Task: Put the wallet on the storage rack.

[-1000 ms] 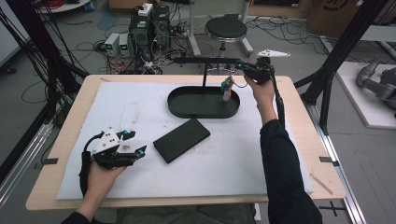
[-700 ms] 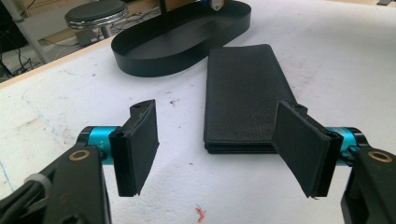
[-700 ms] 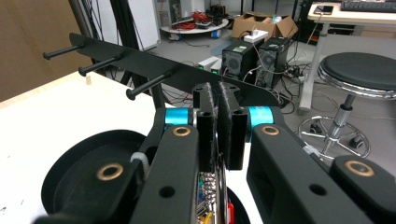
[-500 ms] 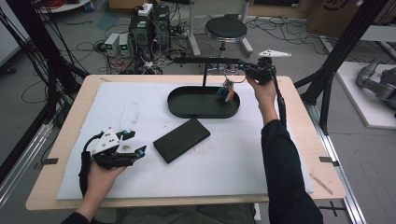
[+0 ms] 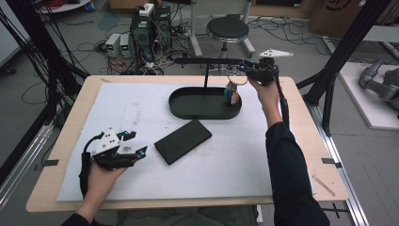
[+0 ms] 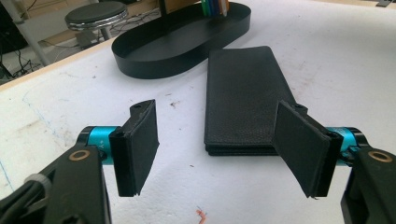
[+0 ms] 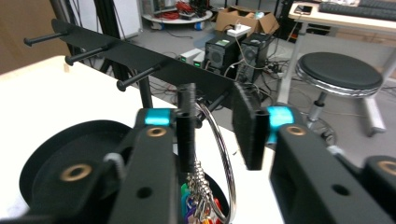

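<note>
A metal key ring (image 7: pixel 225 154) with coloured tags (image 5: pixel 232 95) hangs from a peg at the right end of the black rack bar (image 5: pixel 207 60), over the black oval tray (image 5: pixel 188 110). My right gripper (image 5: pixel 249 70) sits at that peg. Its jaws have just been opening, and the ring stands between them (image 7: pixel 217 126), close to the left pad and clear of the right one. My left gripper (image 5: pixel 136 143) rests open on the white mat, nothing between its pads (image 6: pixel 219 149), pointing at a flat black leather case (image 6: pixel 243 93).
The rack (image 7: pixel 140 58) carries several more bare pegs to the left. The case (image 5: pixel 183 141) lies between the tray and my left hand. A stool (image 5: pixel 227 29) and computers stand beyond the table's far edge.
The bunch of tags has sunk a little under the bar's right end, and the right hand has barely shifted. The left hand has not moved.
</note>
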A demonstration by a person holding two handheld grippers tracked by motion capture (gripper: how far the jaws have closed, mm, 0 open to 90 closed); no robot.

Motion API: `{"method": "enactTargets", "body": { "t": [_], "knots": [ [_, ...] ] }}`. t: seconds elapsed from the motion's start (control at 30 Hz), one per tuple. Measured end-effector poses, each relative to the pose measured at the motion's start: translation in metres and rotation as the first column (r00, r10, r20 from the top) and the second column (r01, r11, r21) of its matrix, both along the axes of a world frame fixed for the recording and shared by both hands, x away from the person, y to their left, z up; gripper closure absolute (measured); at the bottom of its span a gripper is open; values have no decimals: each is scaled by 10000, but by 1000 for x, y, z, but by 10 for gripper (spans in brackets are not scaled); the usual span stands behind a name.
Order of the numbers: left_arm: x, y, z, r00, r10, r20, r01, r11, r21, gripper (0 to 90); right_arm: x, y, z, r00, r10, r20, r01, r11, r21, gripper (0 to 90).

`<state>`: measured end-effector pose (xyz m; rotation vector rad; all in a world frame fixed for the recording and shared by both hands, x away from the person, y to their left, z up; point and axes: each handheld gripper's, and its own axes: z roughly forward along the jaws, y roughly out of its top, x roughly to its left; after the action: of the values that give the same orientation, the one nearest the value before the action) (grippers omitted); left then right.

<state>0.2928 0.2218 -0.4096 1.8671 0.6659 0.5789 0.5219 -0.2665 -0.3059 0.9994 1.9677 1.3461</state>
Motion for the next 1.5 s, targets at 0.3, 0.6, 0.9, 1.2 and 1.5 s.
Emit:
{"method": "enactTargets", "body": {
  "t": [0.3,0.6,0.9,1.2,1.5],
  "knots": [
    [6,-1,2,9999,-142,27,142,9999,-36,312,-28,-17,12,9999,-5,-132,4,10000,-10,538],
    [13,-5,7,9993,-356,130,357,9993,-99,308,-76,-28,25,9992,406,4,-405,9983,414,509],
    [16,-6,11,9992,-325,218,330,9993,-199,307,-123,-37,20,9969,692,364,-709,9963,480,476],
    [13,-1,12,9995,-154,261,161,9995,-273,307,-154,-56,-5,9972,681,317,-707,9932,921,413],
    [13,-3,11,9996,-127,267,133,9996,-231,307,-178,-63,-40,9971,765,55,-766,9895,1225,372]
  ]
}}
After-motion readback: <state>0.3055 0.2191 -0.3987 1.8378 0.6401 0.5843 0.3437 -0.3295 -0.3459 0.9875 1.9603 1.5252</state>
